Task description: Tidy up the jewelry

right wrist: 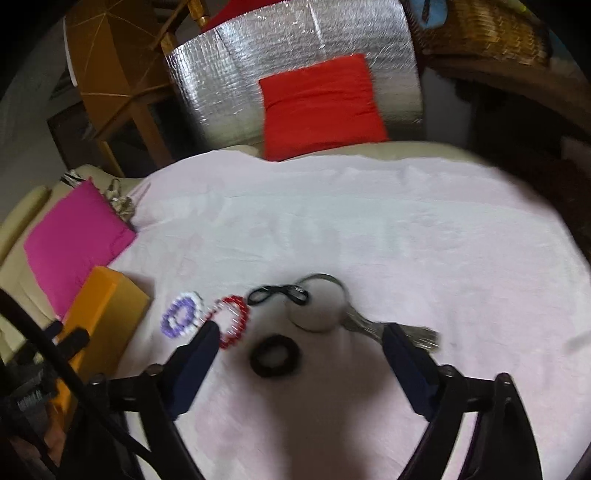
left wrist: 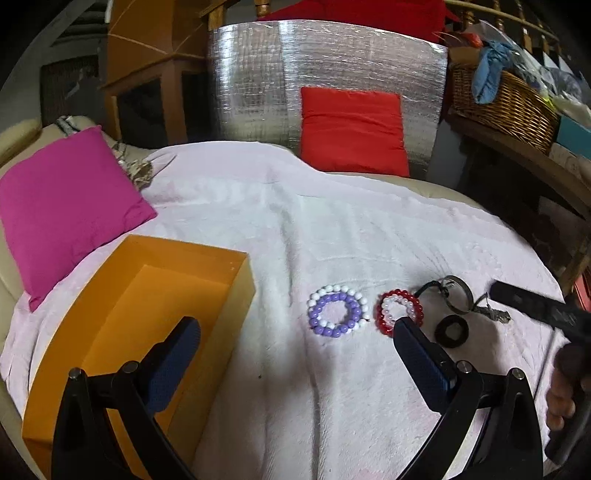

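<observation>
A purple-and-white beaded bracelet (left wrist: 338,310), a red-and-clear beaded bracelet (left wrist: 398,312), a black ring-shaped band (left wrist: 451,331) and a silver metal bangle (left wrist: 458,299) (black cord attached) lie flat on the pink towel (left wrist: 295,221). An open orange cardboard box (left wrist: 147,314) sits at its left edge.

left wrist: angled down, near | right wrist: same | shared: beaded bracelets (left wrist: 338,314), towel (right wrist: 369,221)

- You are working in a lived-in home, over a cream sofa (left wrist: 14,147) covered with a pale pink blanket (left wrist: 295,229).
- A magenta cushion (left wrist: 66,206) and a red cushion (left wrist: 351,129) lie beside you.
- Behind stand a wooden side table (left wrist: 147,74), a turned-wood railing (left wrist: 517,22) and a wicker basket (left wrist: 506,107) heaped with cloths, beside a silver foil panel (left wrist: 332,55).
</observation>
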Demonstrator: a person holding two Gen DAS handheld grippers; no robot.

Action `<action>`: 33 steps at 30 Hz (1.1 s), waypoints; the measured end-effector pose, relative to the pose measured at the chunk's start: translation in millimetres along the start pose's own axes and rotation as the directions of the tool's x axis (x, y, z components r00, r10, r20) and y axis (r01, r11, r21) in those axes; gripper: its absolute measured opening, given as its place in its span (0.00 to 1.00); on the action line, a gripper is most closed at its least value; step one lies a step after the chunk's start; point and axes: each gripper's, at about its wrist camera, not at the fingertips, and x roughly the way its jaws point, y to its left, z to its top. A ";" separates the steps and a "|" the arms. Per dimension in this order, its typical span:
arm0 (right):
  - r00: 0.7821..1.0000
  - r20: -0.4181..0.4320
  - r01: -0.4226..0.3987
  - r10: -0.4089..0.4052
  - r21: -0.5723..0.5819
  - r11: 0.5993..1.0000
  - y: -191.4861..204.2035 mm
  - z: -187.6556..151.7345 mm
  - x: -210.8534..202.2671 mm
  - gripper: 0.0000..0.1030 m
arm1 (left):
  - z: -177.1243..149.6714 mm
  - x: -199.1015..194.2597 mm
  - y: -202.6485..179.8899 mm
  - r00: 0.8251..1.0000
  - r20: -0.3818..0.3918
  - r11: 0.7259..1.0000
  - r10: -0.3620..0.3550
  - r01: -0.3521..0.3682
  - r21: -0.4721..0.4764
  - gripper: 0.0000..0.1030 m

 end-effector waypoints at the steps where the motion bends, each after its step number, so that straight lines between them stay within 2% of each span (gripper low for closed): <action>1: 1.000 -0.012 -0.014 0.014 0.021 1.000 -1.7 2.0 5.6 0.76 | 0.6 3.0 -1.0 1.000 -0.005 1.000 -0.012 0.012 0.014 1.00; 5: 0.996 -0.053 -0.063 0.071 0.134 0.989 -12.7 9.1 29.3 0.70 | 1.0 15.7 -1.3 0.999 -0.035 0.998 -0.029 0.031 0.045 1.00; 7: 0.993 -0.049 -0.093 0.105 0.215 0.972 -22.9 13.5 38.3 0.67 | 2.1 22.1 -2.1 0.997 -0.047 0.997 -0.062 0.065 0.050 0.95; 9: 0.990 -0.047 -0.113 0.132 0.283 0.953 -31.2 15.6 46.2 0.64 | 4.2 30.9 -7.2 0.993 -0.057 0.992 -0.105 0.108 0.063 0.86; 15: 0.984 -0.076 -0.120 0.161 0.382 0.916 -41.9 21.5 70.7 0.56 | 4.8 53.7 -29.7 0.982 -0.073 0.977 -0.173 0.181 0.116 0.66; 18: 0.982 -0.096 -0.109 0.162 0.410 0.906 -43.3 22.5 81.9 0.51 | 4.5 65.0 -40.7 0.977 -0.091 0.969 -0.195 0.206 0.138 0.60; 22: 0.982 -0.107 -0.092 0.155 0.444 0.891 -46.3 22.9 94.4 0.48 | 4.9 77.9 -54.1 0.960 -0.126 0.953 -0.249 0.266 0.143 0.55; 27: 0.985 -0.118 -0.064 0.128 0.443 0.894 -40.9 24.0 103.3 0.35 | -0.4 100.1 -58.0 0.937 -0.200 0.940 -0.288 0.316 0.126 0.23; 30: 0.987 -0.127 -0.039 0.103 0.429 0.903 -40.5 24.1 104.9 0.20 | -3.2 104.4 -59.2 0.921 -0.215 0.927 -0.324 0.355 0.122 0.13; 33: 0.986 -0.130 -0.040 0.105 0.429 0.903 -40.3 23.6 100.9 0.18 | -3.4 105.0 -60.7 0.917 -0.220 0.922 -0.333 0.366 0.129 0.08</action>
